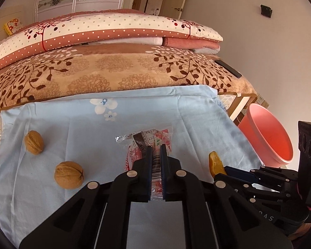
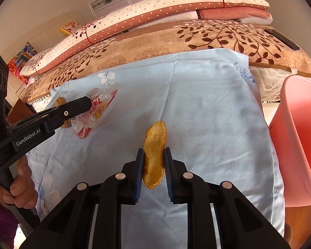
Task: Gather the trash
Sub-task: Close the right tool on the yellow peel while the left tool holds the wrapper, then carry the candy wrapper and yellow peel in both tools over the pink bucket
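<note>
My left gripper (image 1: 156,148) is shut on a clear and red snack wrapper (image 1: 150,143) that lies on the light blue cloth (image 1: 89,128); the wrapper also shows in the right wrist view (image 2: 97,108). My right gripper (image 2: 154,152) is shut on a piece of orange peel (image 2: 154,145), held on edge just above the cloth (image 2: 207,112). The peel (image 1: 215,162) shows to the right of the wrapper in the left wrist view. Two walnuts (image 1: 34,142) (image 1: 68,174) lie on the cloth to the left of my left gripper.
A pink bin (image 1: 267,137) stands off the bed's right edge, also in the right wrist view (image 2: 300,137). Folded quilts (image 1: 105,70) are stacked behind the cloth, with a black phone (image 1: 228,68) on the brown one.
</note>
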Demonstrator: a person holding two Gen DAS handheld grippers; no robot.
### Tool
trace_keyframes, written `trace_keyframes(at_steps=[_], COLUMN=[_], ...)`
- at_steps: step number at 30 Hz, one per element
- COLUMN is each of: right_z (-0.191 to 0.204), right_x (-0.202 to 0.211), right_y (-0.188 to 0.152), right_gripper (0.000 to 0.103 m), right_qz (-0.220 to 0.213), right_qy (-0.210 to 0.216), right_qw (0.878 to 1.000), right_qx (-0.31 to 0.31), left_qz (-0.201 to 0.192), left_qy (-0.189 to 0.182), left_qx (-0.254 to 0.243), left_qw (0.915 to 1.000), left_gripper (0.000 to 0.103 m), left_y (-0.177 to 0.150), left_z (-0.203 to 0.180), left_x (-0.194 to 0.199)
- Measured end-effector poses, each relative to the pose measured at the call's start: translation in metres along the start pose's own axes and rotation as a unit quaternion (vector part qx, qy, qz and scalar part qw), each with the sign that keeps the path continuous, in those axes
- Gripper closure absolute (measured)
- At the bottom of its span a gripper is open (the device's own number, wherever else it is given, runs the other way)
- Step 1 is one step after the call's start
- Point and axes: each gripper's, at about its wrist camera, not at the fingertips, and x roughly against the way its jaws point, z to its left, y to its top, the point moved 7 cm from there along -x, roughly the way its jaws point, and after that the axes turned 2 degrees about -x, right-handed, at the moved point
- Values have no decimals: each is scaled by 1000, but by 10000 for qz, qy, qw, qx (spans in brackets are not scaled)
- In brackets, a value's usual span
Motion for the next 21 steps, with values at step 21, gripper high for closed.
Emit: trace_keyframes(at_steps=[21], right_z=[-24], right_x=[73], right_y=[5], right_gripper=[84], right_qz=[-874], right_qy=[-275], right_qw=[9958], right_qx=[1], left_qz=[-529], left_qy=[-231], left_qx=[217], left_qw=[9981], left_gripper=[96], left_y=[-2], left_z=[-70], left_x=[40])
